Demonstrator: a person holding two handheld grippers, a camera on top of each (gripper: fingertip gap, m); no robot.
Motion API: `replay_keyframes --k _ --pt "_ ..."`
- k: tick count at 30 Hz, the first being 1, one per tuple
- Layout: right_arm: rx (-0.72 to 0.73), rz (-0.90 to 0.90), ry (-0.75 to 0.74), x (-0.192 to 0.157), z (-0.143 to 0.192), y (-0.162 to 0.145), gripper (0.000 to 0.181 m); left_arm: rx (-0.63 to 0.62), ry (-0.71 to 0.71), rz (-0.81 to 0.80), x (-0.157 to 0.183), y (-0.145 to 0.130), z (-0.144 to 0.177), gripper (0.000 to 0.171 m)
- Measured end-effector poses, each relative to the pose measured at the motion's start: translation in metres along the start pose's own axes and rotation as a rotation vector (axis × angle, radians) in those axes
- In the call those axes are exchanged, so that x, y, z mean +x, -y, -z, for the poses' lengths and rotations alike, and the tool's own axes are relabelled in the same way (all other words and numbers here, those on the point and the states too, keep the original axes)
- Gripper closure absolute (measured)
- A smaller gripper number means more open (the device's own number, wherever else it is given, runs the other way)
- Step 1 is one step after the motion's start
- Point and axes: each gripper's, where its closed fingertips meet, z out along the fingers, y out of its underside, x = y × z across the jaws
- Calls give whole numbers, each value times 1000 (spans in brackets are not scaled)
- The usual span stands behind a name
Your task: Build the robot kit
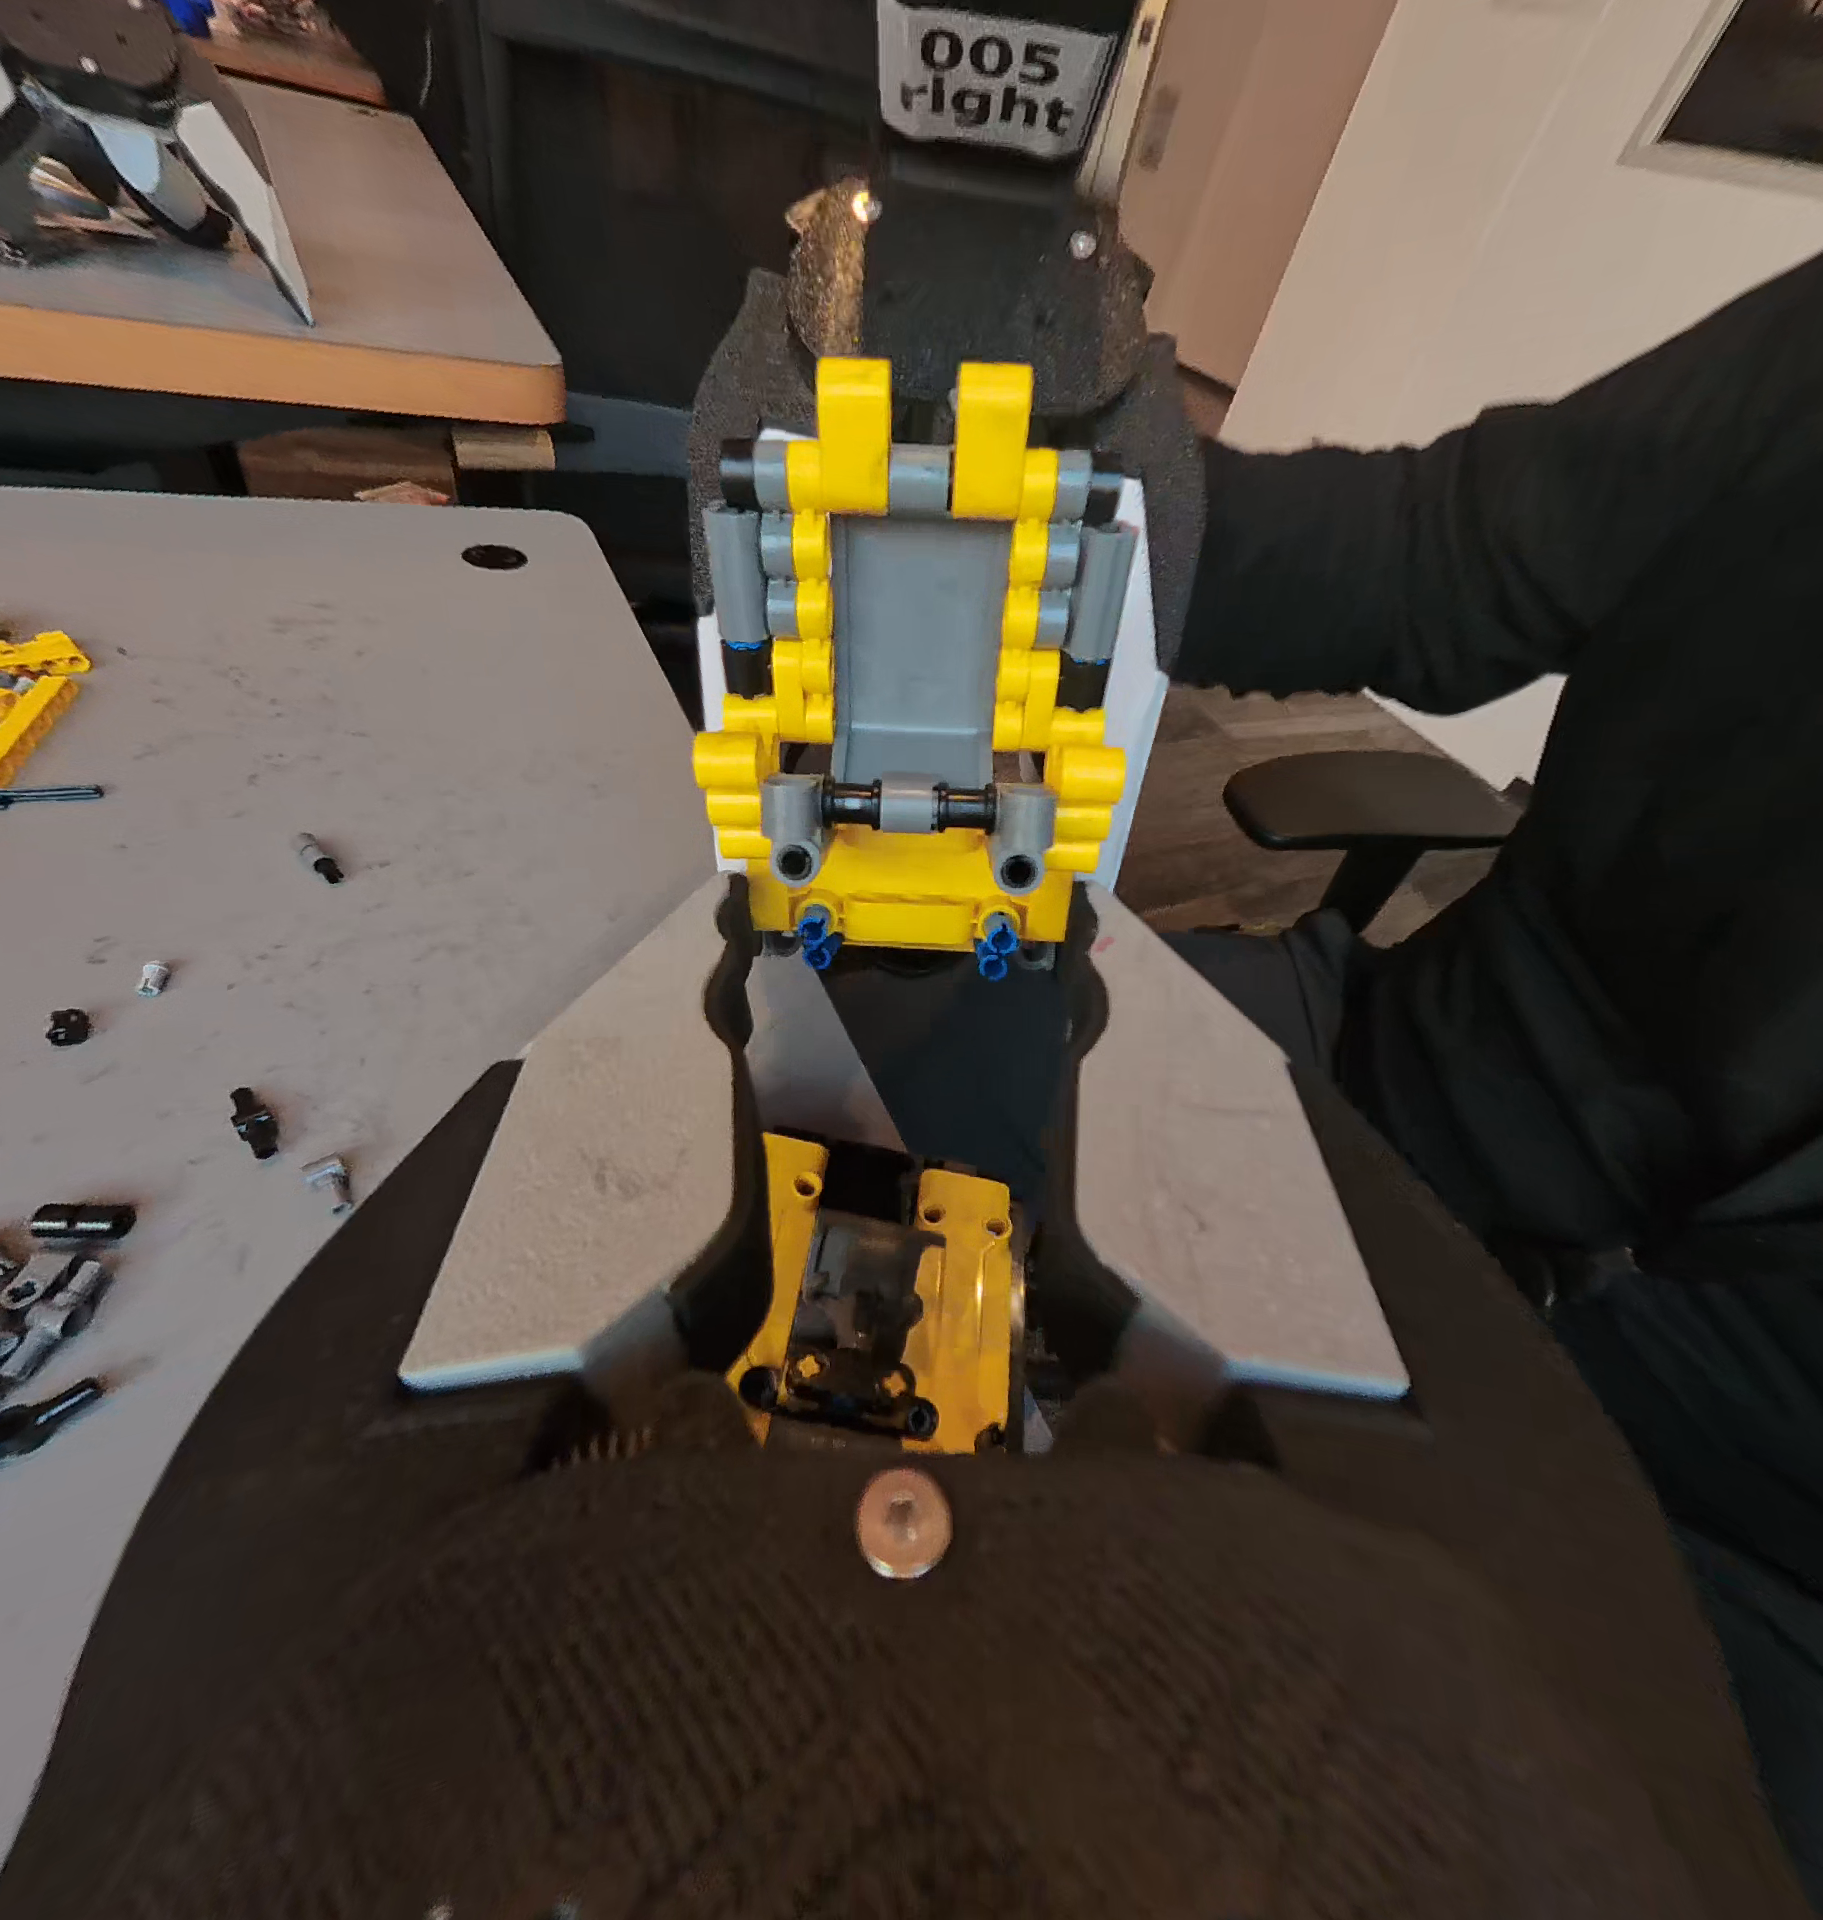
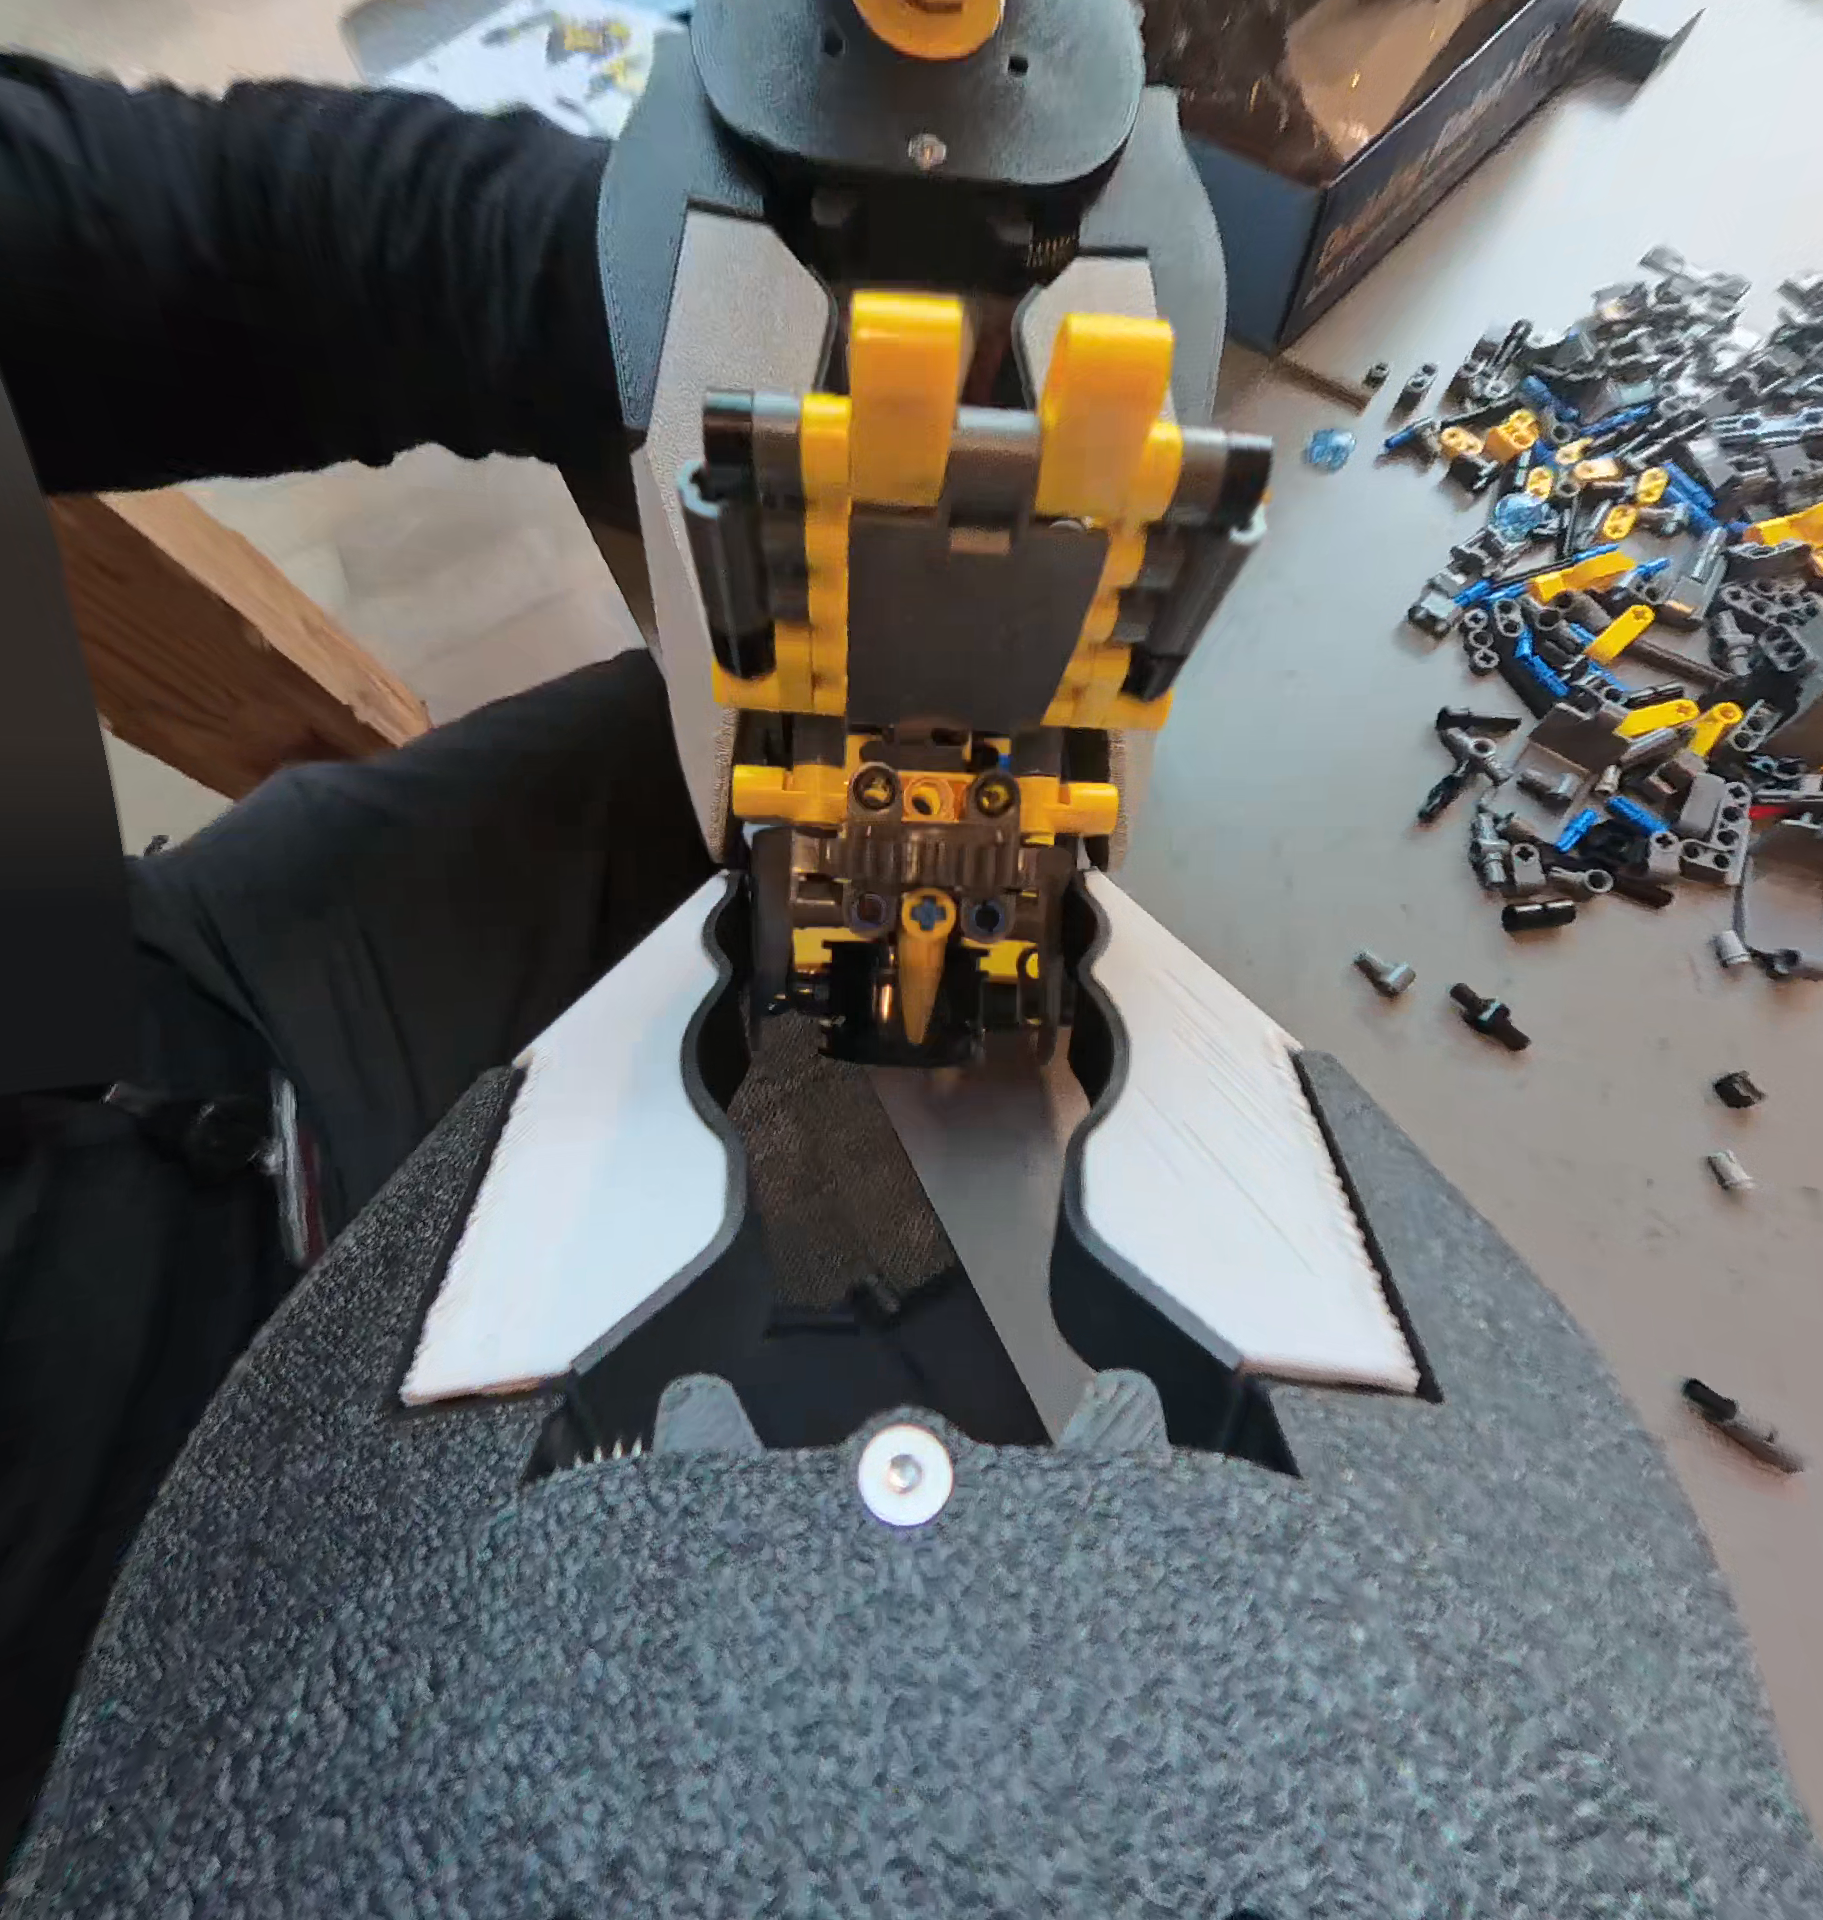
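Note:
A yellow and grey building-brick assembly [image 1: 912, 623] with a grey seat-like panel is held in the air between both grippers, which face each other. My left gripper [image 1: 912, 914] is shut on its yellow base with blue pins. A yellow and black part [image 1: 886, 1299] lies deeper between the left fingers. The right gripper [image 1: 980, 260] shows behind the assembly. In the right wrist view my right gripper [image 2: 907, 894] is shut on the assembly's [image 2: 969, 603] dark geared end with a yellow pointed piece. The left gripper [image 2: 917, 156] stands behind it.
Loose small black and grey pins [image 1: 252, 1122] and yellow beams [image 1: 13, 717] lie on the grey table [image 1: 367, 675] at left. A large pile of parts [image 2: 1655, 623] and a dark box [image 2: 1406, 135] lie at right. A person's black sleeve [image 1: 1561, 623] and a chair armrest [image 1: 1374, 810] are close. The grippers are tip to tip, or close to it.

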Motion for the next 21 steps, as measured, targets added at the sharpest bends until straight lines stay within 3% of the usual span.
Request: replay_keyframes --k 2,6,12,21 --pt "65 0 -18 3 1 6 121 47 -2 10 -2 5 2 114" --pt "355 -70 -8 8 17 31 123 188 -14 55 -5 25 13 114" --pt "615 -175 69 12 27 41 128 250 -1 47 -8 33 19 114" --pt "568 -186 69 11 10 33 129 234 24 29 -9 31 18 114"
